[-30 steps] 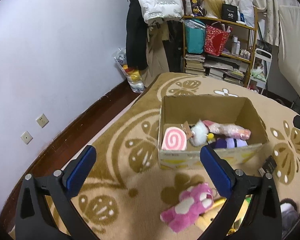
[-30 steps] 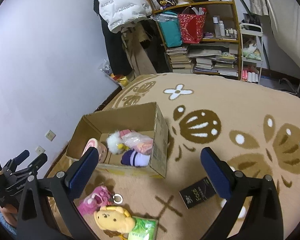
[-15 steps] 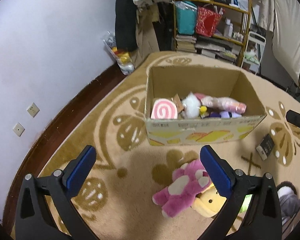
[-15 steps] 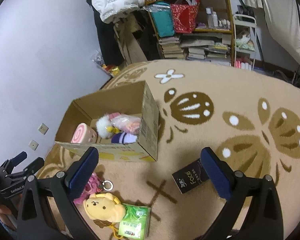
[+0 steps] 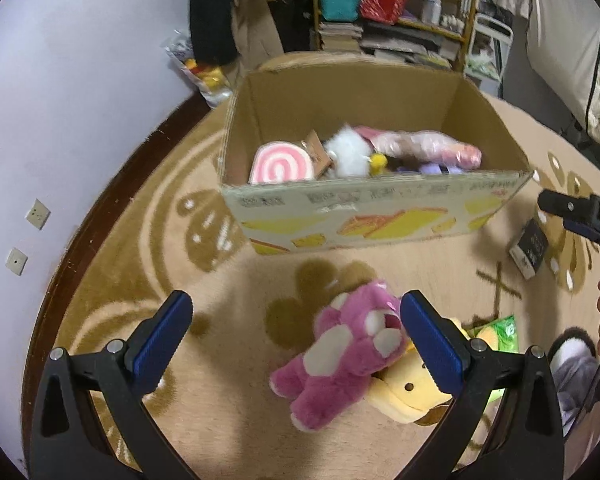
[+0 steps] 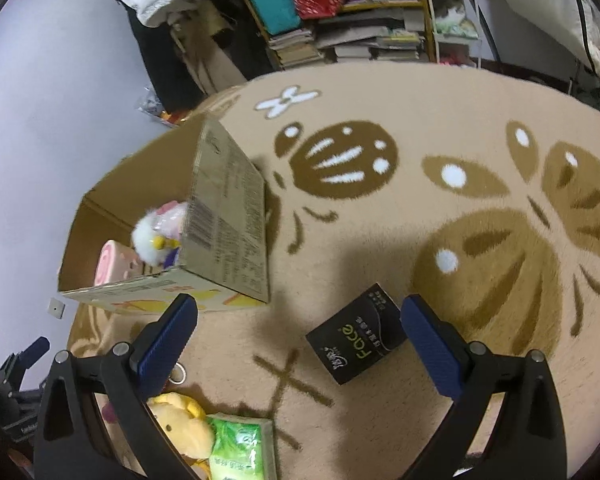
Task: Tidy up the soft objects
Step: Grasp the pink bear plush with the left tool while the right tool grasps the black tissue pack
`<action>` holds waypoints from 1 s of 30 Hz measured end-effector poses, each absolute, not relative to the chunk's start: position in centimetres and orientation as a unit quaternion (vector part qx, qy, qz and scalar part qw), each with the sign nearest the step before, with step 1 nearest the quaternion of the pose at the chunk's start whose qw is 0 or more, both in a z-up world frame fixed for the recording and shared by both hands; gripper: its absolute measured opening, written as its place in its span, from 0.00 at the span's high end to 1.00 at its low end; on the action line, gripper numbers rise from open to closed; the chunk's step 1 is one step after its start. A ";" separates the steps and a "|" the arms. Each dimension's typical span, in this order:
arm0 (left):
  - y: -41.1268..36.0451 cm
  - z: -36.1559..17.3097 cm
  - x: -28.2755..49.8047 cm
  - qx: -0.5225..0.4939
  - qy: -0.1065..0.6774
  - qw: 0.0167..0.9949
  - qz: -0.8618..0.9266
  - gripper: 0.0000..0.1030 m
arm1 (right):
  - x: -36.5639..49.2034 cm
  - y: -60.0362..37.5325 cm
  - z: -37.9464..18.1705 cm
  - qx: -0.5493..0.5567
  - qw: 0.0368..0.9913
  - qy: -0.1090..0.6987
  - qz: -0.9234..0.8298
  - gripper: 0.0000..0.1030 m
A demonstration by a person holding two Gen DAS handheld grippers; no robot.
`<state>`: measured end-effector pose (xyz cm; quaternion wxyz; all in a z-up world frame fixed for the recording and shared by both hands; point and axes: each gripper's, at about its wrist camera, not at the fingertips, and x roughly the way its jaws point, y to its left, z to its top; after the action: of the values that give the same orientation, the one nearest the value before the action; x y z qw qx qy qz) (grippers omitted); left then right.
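**Soft toys waiting by the box**

The room has a tan carpet (image 5: 228,364) with brown leaf shapes, a pale wall, and a messy shelf (image 6: 364,20) of books and bags at the back. A cardboard box (image 5: 364,216) sits in the middle of the carpet, and everything here is told from that box.

Inside the box lie a pink swirl cushion (image 5: 281,163), a white fluffy toy (image 5: 347,153) and a pink toy in a clear wrap (image 5: 428,148). In front of the box, on the carpet, lies a pink plush bear (image 5: 340,356). A yellow plush toy (image 5: 404,394) touches the bear on the side away from the box, and a green packet (image 6: 240,450) lies right beside the yellow toy. A black tissue pack (image 6: 358,340) lies by itself near the right front corner of the box.

The left claw (image 5: 296,340) hangs above the carpet in front of the box, with its jaws wide apart and nothing in them. The bear is just under its right finger. The right claw (image 6: 298,344) is also wide apart and empty, and it hangs over the black pack.

It looks like the picking-up step, with some toys packed and some still out. Next, I think the left claw should go down over the bear's middle, close softly, and lift it clear of the yellow toy and over the front wall of the box.
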<state>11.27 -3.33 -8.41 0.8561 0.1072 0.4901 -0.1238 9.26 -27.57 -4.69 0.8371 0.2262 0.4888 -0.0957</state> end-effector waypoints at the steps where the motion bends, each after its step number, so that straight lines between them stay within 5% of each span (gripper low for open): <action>1: -3.7 -8.9 11.4 0.112 0.498 0.850 -0.129 0.00 | 9.4 -27.6 -4.9 0.226 0.835 0.491 -0.100 0.00; 21: -6.7 -15.2 12.9 0.162 0.567 0.796 -0.133 0.00 | 11.2 -27.8 -9.5 0.203 0.800 0.551 -0.123 0.00; 27: -6.2 -15.7 13.6 0.156 0.576 0.792 -0.127 0.00 | 11.6 -27.1 -10.1 0.190 0.796 0.565 -0.109 0.21; 30: -5.8 -15.9 13.7 0.151 0.578 0.792 -0.126 0.00 | 11.6 -26.5 -10.1 0.182 0.796 0.569 -0.102 0.23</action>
<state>13.65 -5.82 -15.88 0.7922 0.1514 0.5775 -0.1262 11.65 -26.54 -10.15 0.7957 0.1815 0.5688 -0.1021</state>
